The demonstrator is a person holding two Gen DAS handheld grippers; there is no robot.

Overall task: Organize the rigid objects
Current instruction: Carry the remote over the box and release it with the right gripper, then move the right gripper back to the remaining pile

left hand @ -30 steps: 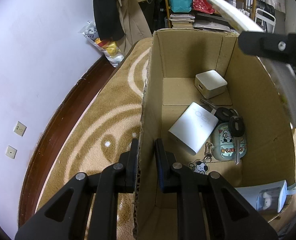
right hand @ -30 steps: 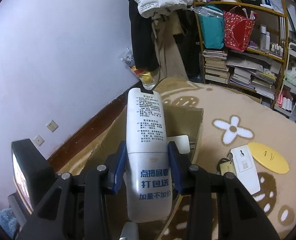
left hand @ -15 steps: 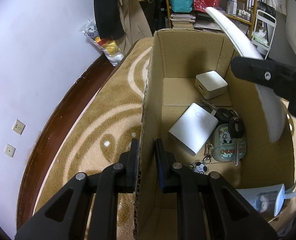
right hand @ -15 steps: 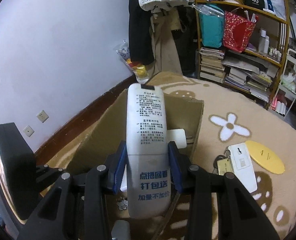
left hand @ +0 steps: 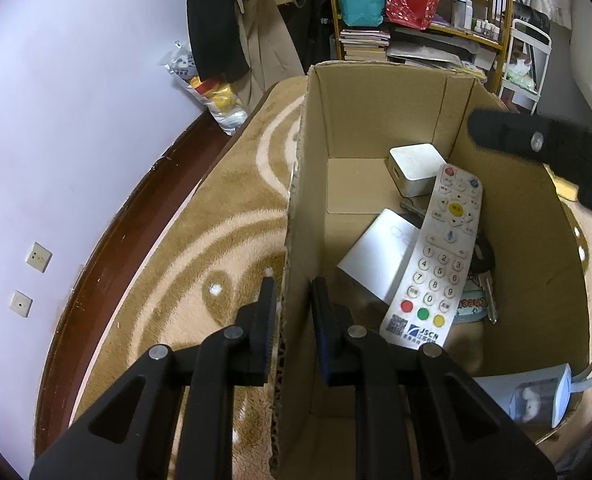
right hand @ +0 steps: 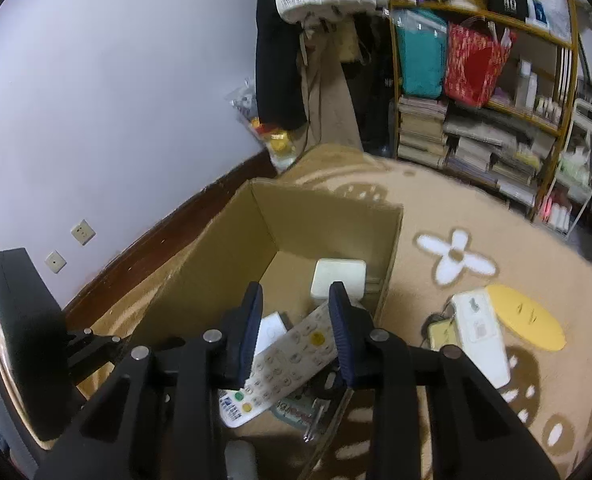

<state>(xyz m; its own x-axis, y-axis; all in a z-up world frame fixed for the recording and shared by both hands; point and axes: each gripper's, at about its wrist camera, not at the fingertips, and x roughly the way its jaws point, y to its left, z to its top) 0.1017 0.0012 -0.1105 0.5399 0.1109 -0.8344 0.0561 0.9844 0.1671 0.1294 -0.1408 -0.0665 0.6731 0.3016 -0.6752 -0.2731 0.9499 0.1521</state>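
**Remote control lying inside the cardboard box**

The left gripper is straddling the near left wall of the cardboard box, one finger outside over the rug and one inside; the jaws are sitting narrow on the corrugated edge, pinching the wall.

The right gripper is hanging above the box with its jaws spread apart and nothing between the blue pads. In the left wrist view, only a black part of it is showing at the upper right, over the box's right wall.

The white remote control is lying buttons up inside the box, slanting from the near floor toward the far corner. Its upper end is resting against the small white cube, and its middle is lying over the white flat device and the keys beside it.

Outside the box, on the rug to the right, a white card-like device and a yellow oval piece are lying just beside each other. A shelf with bags and stacked books is standing against the back of the room.
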